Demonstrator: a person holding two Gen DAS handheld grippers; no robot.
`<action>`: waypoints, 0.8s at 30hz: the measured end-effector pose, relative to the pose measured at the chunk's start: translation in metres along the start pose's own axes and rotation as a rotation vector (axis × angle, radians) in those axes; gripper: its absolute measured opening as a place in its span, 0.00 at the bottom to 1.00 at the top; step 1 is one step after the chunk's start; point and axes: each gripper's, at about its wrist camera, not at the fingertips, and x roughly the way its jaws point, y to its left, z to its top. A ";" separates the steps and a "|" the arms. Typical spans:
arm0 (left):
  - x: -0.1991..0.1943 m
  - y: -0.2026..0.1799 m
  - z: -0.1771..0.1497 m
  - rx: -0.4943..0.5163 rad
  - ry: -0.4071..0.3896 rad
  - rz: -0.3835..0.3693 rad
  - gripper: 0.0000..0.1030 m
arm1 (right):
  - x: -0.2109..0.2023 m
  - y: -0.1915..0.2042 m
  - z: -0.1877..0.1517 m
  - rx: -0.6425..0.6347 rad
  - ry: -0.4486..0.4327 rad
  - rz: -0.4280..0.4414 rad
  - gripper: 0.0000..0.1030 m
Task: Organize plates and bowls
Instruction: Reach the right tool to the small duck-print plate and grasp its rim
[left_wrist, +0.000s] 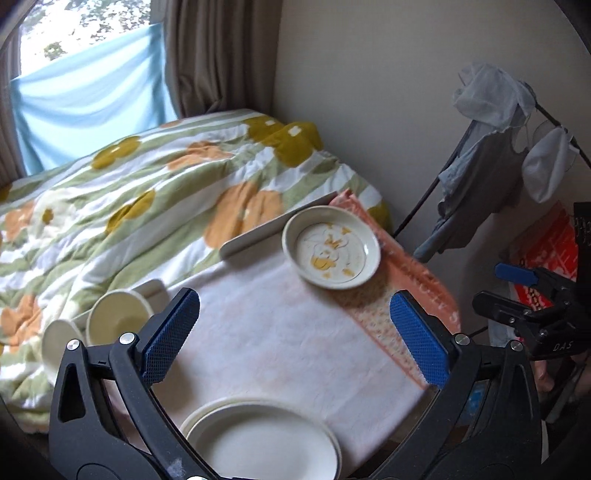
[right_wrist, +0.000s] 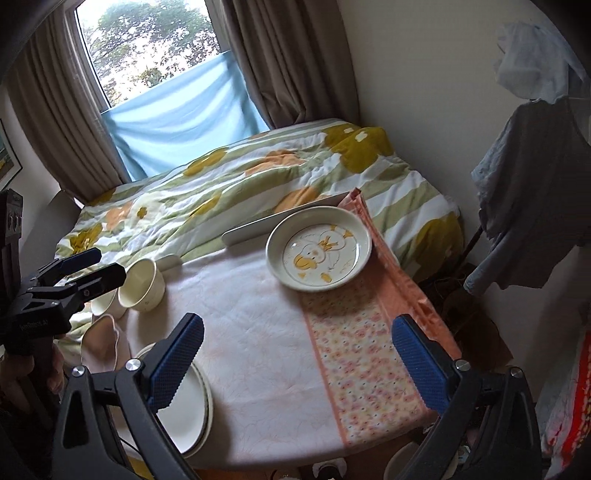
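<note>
Both claws, left (left_wrist: 291, 339) and right (right_wrist: 297, 363), gape empty; duck plate (right_wrist: 318, 250) ahead, so grip its near rim squarely

a shallow cream plate with a yellow duck print (right_wrist: 318, 252) sits upright at the far side of the cloth, partly on its pink strip. two cream bowls (right_wrist: 143, 285) stand just beside each other at the left edge. near the front lies a stack of plain white plates (left_wrist: 263, 439), perhaps two or three.
</note>
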 end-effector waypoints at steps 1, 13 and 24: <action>0.013 0.000 0.011 -0.003 0.006 -0.022 1.00 | 0.006 -0.008 0.007 0.016 0.005 0.000 0.99; 0.237 0.038 0.059 -0.039 0.303 -0.138 0.61 | 0.164 -0.096 0.021 0.313 0.153 0.113 0.53; 0.309 0.036 0.051 -0.006 0.434 -0.139 0.34 | 0.221 -0.119 0.030 0.362 0.184 0.166 0.31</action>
